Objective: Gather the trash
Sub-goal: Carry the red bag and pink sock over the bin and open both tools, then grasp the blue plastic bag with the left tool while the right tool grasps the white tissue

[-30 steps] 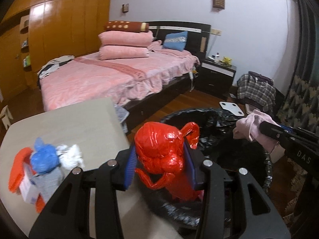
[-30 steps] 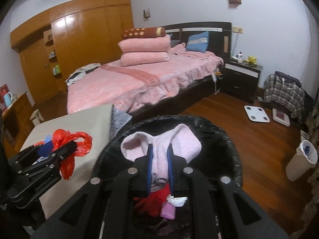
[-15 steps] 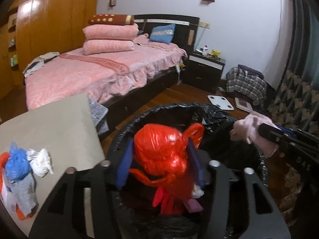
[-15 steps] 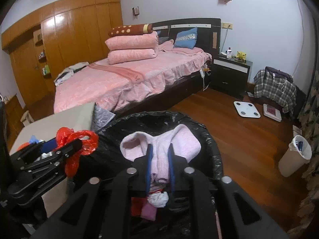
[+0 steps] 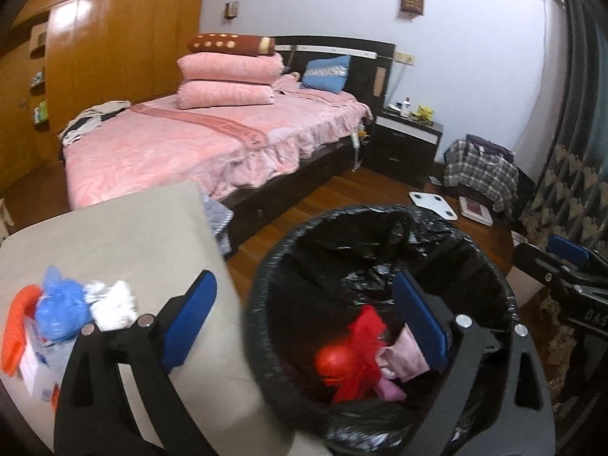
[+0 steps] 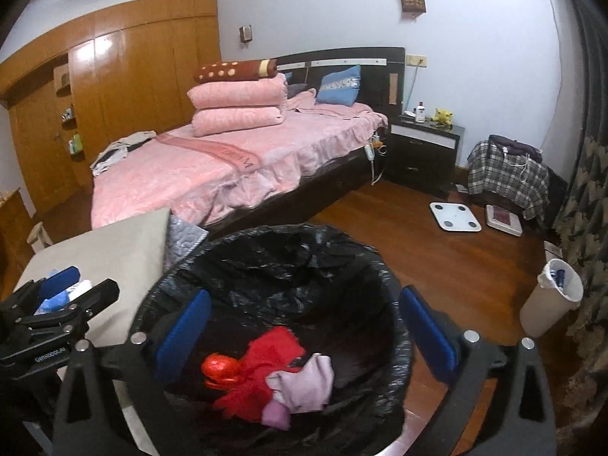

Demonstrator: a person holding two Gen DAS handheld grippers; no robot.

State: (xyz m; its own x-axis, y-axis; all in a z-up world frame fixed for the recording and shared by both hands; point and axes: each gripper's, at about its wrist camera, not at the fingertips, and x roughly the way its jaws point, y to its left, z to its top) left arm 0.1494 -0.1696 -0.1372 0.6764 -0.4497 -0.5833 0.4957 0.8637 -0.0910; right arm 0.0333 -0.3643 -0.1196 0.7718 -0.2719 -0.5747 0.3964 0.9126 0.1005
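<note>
A bin lined with a black bag (image 5: pixel 380 235) (image 6: pixel 304 243) stands beside a beige table (image 5: pixel 125 235) (image 6: pixel 114 250). Inside it lie a red plastic bag (image 5: pixel 342 361) (image 6: pixel 224 370) and a pink cloth (image 5: pixel 406 357) (image 6: pixel 307 380). My left gripper (image 5: pixel 304 323) is open and empty over the bin's left rim. My right gripper (image 6: pixel 304 330) is open and empty above the bin. On the table lie a blue bag (image 5: pixel 60 311), a white wad (image 5: pixel 112 304) and an orange wrapper (image 5: pixel 17 323).
A pink bed (image 5: pixel 197 144) (image 6: pixel 235 167) stands behind the table. A nightstand (image 6: pixel 421 144), a white scale (image 6: pixel 454 216), a plaid-covered chair (image 6: pixel 509 174) and a small white bin (image 6: pixel 551 296) are on the wooden floor to the right.
Both grippers have opened. The red bag has dropped from the left one and the pink cloth from the right one, and both now lie in the bin.
</note>
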